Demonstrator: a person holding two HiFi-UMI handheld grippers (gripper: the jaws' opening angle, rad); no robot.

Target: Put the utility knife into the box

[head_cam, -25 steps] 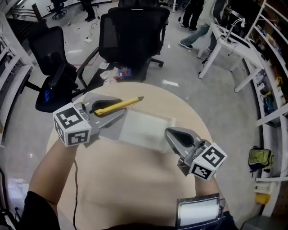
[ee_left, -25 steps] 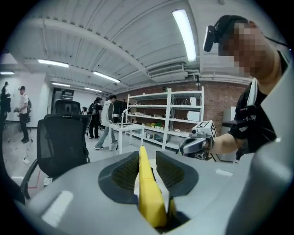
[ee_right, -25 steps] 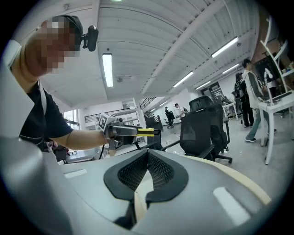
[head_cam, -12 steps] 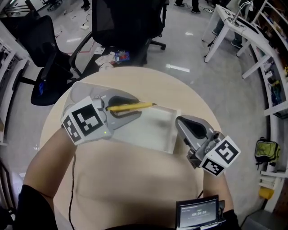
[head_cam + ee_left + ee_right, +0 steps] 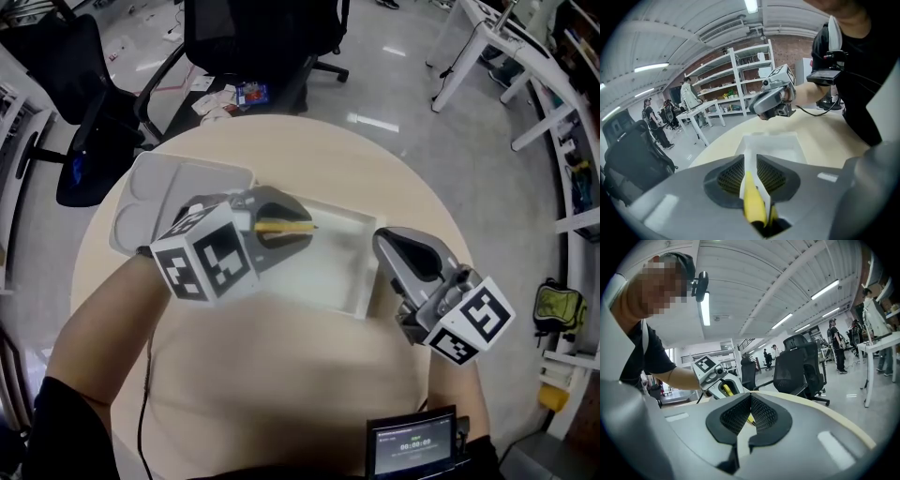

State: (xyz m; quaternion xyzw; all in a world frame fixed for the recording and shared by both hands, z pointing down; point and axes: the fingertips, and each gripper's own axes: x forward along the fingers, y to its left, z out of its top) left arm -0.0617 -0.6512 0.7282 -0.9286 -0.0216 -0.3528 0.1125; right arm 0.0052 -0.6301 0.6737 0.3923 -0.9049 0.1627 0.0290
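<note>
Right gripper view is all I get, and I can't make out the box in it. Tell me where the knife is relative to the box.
Observer: In the head view the left gripper holds the utility knife over the left part of the open clear box. Its jaws have just been closing further, with the knife between them.
Operator: Report the lid.
Observer: The lid lies open on the table, to the left of the box.
Operator: Place my right gripper.
Observer: The right gripper sits just outside the box's right wall. I cannot tell whether they touch.
</note>
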